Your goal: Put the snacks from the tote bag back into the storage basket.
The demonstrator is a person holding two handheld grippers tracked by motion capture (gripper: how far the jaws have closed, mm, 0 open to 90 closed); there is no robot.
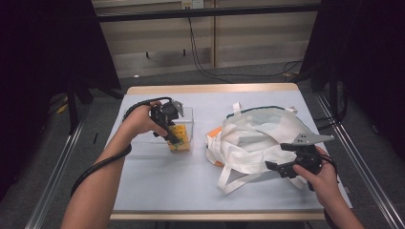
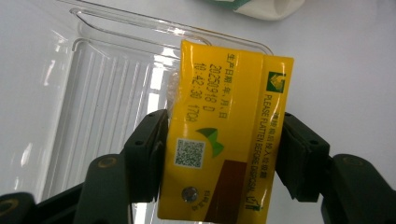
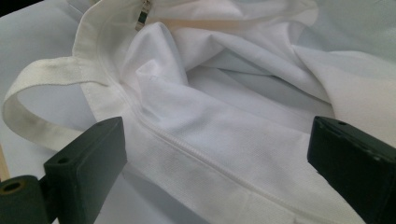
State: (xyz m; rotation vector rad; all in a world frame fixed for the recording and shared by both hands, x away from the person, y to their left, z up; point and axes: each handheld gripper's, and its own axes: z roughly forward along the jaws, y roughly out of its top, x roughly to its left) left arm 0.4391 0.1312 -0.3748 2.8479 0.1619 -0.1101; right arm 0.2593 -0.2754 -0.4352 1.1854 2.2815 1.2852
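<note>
A: Now, where do we hold the carton (image 2: 219, 135)?
B: Clamped in our left gripper (image 1: 173, 137), over the tray (image 1: 148, 143). The bag (image 1: 258, 138) lies to its right; our right gripper (image 1: 277, 168) gapes at its rim.

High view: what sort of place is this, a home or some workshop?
Probably a lab recording station, not a home: a bare table ringed by dark curtains, cables across the carpet, and a person working a drink carton and white bag with handheld tools.

High cam above table (image 1: 200, 191), fwd/down; both gripper cams close-up; yellow carton (image 2: 224, 135) shared w/ left cam.
</note>
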